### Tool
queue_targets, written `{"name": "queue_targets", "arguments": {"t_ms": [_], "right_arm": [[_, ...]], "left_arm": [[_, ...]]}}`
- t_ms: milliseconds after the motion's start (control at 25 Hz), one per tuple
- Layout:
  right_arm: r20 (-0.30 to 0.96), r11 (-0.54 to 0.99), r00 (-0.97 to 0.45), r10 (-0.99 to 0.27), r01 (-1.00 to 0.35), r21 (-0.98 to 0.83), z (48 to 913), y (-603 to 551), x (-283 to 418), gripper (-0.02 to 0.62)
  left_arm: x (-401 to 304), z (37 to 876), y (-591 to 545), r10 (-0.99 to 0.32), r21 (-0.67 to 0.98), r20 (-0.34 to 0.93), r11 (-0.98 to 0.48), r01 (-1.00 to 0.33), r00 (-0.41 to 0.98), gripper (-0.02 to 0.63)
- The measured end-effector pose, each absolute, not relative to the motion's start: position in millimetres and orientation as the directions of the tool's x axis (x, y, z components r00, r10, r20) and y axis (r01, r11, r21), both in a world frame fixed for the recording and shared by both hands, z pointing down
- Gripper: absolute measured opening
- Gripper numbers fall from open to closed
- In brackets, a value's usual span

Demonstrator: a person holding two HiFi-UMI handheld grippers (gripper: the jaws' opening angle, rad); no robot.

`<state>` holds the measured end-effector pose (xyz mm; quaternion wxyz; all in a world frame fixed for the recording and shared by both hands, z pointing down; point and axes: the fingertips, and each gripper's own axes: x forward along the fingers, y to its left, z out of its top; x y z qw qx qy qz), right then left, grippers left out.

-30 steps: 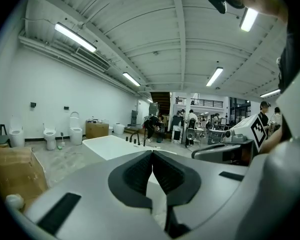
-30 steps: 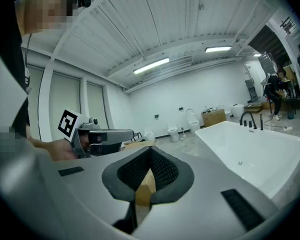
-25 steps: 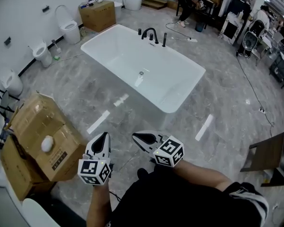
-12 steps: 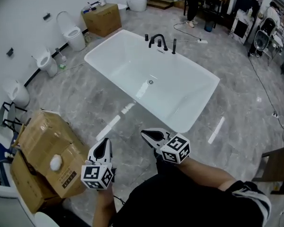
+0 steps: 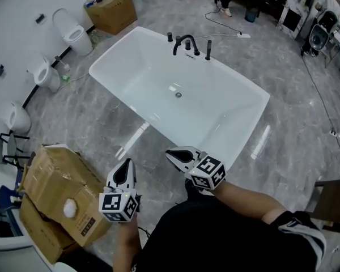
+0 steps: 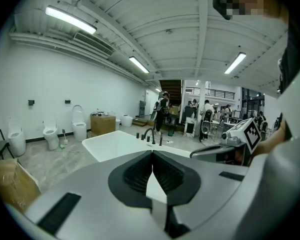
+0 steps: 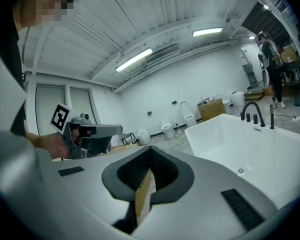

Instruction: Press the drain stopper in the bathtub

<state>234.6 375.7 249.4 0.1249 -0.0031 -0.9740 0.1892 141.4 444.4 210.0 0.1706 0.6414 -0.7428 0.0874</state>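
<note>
Two grippers sat low in the head view, close to the person's dark-clothed torso and above the grey marbled floor (image 5: pixel 283 129). The left gripper (image 5: pixel 124 164) had its jaws pressed together at the tips with nothing between them. The right gripper (image 5: pixel 171 154) was likewise clenched and empty. Both pointed up the frame toward the bathtub (image 5: pixel 147 67). The right one lay nearer to it, just short of the tub's near long side, while the left one lay lower and further left.

The drain stopper (image 5: pixel 178 94) lay well apart from both grippers, above them near the middle of the frame. It was a small round disc lying flat on the tub's white floor, face up, so it had no long axis. It sat about midway along the tub, on the half nearer the black faucet (image 5: pixel 185 40).

The tub's long axis ran from the upper left to the right of centre of the frame. The faucet stood on the far long rim. Cardboard boxes (image 5: pixel 56 180) were at the lower left, beside the left gripper. Toilets (image 5: pixel 72 34) lined the wall at the upper left.
</note>
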Motion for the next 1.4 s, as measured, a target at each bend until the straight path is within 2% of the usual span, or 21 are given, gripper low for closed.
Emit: {"name": "queue_targets", "arguments": {"t_ms": [320, 560, 760, 1000, 1160, 1400], "right_arm": [[0.253, 0.935, -0.963, 0.096, 0.000, -0.355, 246.8, 339.6, 182.8, 0.014], [0.291, 0.935, -0.951, 0.102, -0.008, -0.355, 256.9, 324.7, 126.4, 0.014], [0.285, 0.965, -0.958, 0.027, -0.049, -0.256, 228.6, 285.5, 45.1, 0.014], [0.259, 0.966, -0.966, -0.016, -0.082, -0.247, 214.4, 273.2, -36.4, 0.014], [0.277, 0.954, -0.961, -0.023, -0.105, -0.283, 229.4, 267.4, -54.3, 0.014], [0.277, 0.943, -0.959, -0.061, -0.146, -0.298, 234.2, 222.9, -45.8, 0.014]], "left_arm": [[96.0, 211.5, 404.0, -0.921, 0.095, 0.365, 0.182, -0.979, -0.136, 0.015], [26.3, 217.8, 384.1, -0.932, 0.126, 0.331, 0.198, -0.972, -0.147, 0.015], [-46.9, 205.5, 371.7, -0.930, -0.085, 0.326, 0.153, -0.985, -0.172, 0.015], [-121.1, 191.9, 354.4, -0.952, -0.039, 0.287, 0.101, -0.994, -0.108, 0.015], [-143.9, 198.7, 338.5, -0.953, 0.029, 0.293, 0.082, -0.996, -0.069, 0.015], [-146.9, 198.4, 292.8, -0.955, 0.062, 0.296, 0.055, -0.997, -0.035, 0.015]]}}
